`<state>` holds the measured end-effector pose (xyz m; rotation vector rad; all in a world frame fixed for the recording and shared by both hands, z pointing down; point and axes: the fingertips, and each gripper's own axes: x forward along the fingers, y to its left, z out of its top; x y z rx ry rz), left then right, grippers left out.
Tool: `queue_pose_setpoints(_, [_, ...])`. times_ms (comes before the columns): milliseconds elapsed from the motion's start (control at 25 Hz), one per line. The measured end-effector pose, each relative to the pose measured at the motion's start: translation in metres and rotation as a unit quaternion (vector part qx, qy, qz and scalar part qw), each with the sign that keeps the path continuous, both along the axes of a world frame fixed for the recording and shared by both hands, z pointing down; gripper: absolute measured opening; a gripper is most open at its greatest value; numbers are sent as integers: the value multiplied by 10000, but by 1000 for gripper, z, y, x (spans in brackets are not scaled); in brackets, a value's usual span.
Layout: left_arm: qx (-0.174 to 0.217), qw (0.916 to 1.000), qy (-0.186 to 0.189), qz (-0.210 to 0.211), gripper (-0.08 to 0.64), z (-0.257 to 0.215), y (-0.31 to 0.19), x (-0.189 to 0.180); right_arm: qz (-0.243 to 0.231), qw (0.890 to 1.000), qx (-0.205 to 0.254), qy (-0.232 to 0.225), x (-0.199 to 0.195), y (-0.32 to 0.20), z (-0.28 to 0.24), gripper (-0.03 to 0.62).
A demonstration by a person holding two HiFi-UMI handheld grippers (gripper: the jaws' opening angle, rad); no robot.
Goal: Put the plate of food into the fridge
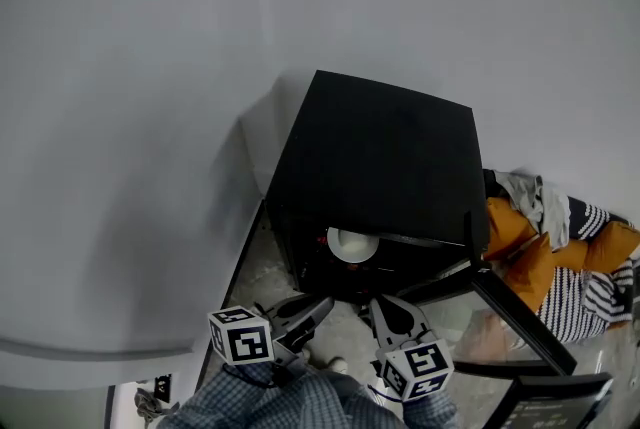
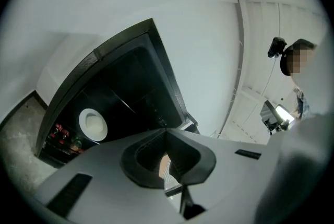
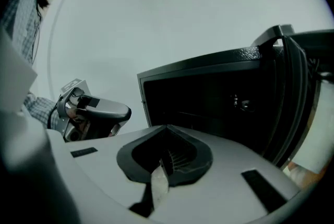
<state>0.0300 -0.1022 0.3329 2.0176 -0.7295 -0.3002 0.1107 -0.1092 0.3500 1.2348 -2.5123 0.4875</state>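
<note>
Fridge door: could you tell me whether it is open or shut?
Open: in the head view the glass door stands swung out rightward, and the white plate shows inside the fridge.

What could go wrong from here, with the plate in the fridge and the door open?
1. The plate seems to sit near the shelf's front, so shutting the door could knock it.
2. The left gripper and right gripper are both shut and empty; a push from them might slip on the door's glass.

place: domestic-looking room | mini fridge [image 1: 385, 157] | heaped clothes [image 1: 545, 247] | white wall [image 1: 150, 67]
</note>
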Motion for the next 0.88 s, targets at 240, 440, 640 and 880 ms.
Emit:
queue_pose_setpoints(240, [839,9939,-718,3,6,-28,-13,6,-50,9982,505,-306,-9,-11,-34,8])
queue_pose_setpoints(440, [1298,9838,-1237,-82,6,-45,-13,18,-82,9965,715,-428,-2,-10,-54,7])
queue_pose_setpoints(640, [1546,9787,-1341,154,6,-50,-13,25,-81,9947,870,-547,-2,-12,-65,8])
queue_pose_setpoints(880, [1605,9775,-1359,136,6,-50,-10,26,-63,9947,857,-571,3,-7,-63,7])
